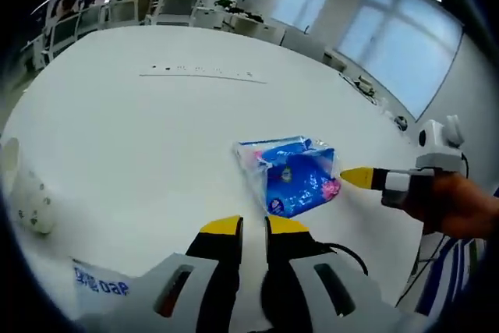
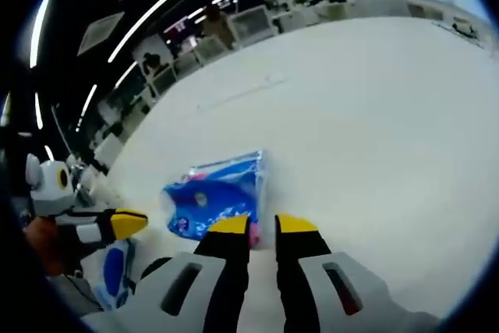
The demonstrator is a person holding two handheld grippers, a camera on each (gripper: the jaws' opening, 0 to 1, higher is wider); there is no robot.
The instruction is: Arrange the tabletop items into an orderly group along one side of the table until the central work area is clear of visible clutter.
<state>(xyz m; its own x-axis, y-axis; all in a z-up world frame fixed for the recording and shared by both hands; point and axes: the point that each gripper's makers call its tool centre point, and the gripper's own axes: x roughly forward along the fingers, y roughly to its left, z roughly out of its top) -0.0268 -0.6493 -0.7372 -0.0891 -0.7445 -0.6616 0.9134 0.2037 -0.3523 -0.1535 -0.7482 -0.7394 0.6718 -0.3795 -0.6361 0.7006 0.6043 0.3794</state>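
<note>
Nearest in the left gripper view, the left gripper hangs over the white counter with its yellow-tipped jaws nearly closed and holding nothing; beside it lies a white label with blue print, and further left a white rounded object. Just ahead sits the crinkled blue plastic packet with pink print, at mid-counter; the right gripper touches its edge. In the right gripper view the right gripper meets the packet, jaws slightly apart; whether they pinch it cannot be told. Judging by this, grouping has hardly begun. Far off lies a long white strip.
</note>
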